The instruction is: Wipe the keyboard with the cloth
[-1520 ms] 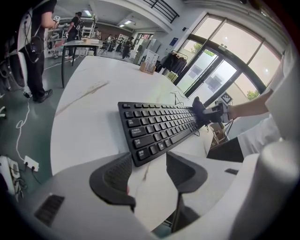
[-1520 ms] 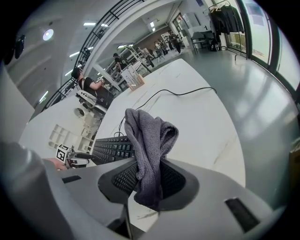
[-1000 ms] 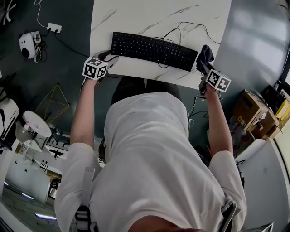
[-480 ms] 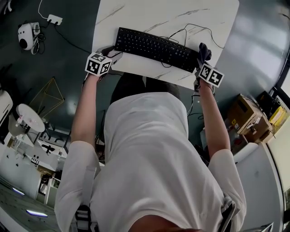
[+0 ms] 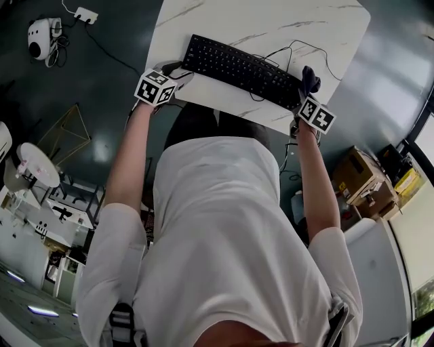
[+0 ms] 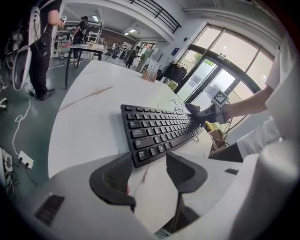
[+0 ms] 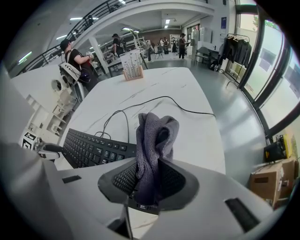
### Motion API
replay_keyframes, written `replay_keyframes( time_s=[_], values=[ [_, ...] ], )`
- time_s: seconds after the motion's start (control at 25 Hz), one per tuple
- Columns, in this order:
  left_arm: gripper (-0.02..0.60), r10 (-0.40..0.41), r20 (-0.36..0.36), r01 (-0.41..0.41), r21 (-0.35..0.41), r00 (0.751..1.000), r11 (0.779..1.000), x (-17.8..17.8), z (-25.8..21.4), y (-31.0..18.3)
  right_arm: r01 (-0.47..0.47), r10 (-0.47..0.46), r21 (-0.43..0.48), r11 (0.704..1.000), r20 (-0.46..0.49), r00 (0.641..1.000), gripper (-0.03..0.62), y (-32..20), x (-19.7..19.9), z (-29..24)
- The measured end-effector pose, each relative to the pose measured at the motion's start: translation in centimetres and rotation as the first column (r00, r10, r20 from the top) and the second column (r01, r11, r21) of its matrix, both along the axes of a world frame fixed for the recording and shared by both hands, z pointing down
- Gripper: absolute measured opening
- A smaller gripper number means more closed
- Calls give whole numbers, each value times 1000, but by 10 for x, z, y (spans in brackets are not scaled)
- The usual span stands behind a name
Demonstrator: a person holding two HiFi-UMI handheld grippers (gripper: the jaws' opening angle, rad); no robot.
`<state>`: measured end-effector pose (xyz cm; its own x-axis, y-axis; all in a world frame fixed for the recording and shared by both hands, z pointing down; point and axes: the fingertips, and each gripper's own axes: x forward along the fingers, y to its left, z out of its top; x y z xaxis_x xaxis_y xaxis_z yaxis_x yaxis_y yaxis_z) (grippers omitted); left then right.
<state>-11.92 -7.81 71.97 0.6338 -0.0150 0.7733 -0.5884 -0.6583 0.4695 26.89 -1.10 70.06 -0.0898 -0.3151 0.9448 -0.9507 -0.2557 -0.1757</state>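
A black keyboard (image 5: pixel 243 70) lies slanted on the white marble table (image 5: pixel 224 20), near its front edge. My right gripper (image 5: pixel 306 91) is shut on a bunched dark grey cloth (image 7: pixel 152 145), which stands up between its jaws at the keyboard's right end (image 7: pixel 93 149). In the head view the cloth (image 5: pixel 309 79) shows just past the keyboard's right corner. My left gripper (image 5: pixel 178 73) is open and holds nothing, just off the keyboard's left end (image 6: pixel 140 140), above the table's front edge. The left gripper view shows my right gripper (image 6: pixel 202 112) at the far end.
The keyboard's black cable (image 5: pixel 298 47) loops over the table behind it. On the dark floor lie a power strip (image 5: pixel 86 13) and a white device (image 5: pixel 38 39) at left, cardboard boxes (image 5: pixel 366 179) at right. People and desks stand in the hall behind.
Both grippers have moved up toward the keyboard's ends; the right one now holds the cloth at the keyboard's right corner. The view has shifted so the table sits further right.
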Motion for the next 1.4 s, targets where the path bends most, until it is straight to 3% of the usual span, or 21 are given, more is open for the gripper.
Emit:
replay_keyframes(
  time_s=[0.32,1.08,1.4],
  values=[
    [232,10,-22,-10,3,1000,1000,1,-3,0,75,-75,10,997,23,997,123,-20,-46,0],
    [232,60,-70,-60,2,996,998,2,-3,0,42,-45,75,996,38,998,123,-65,-121,-2],
    [232,59,-105,-60,-6,993,998,6,-3,1,122,-131,112,986,78,988,123,-86,-173,-2]
  ],
)
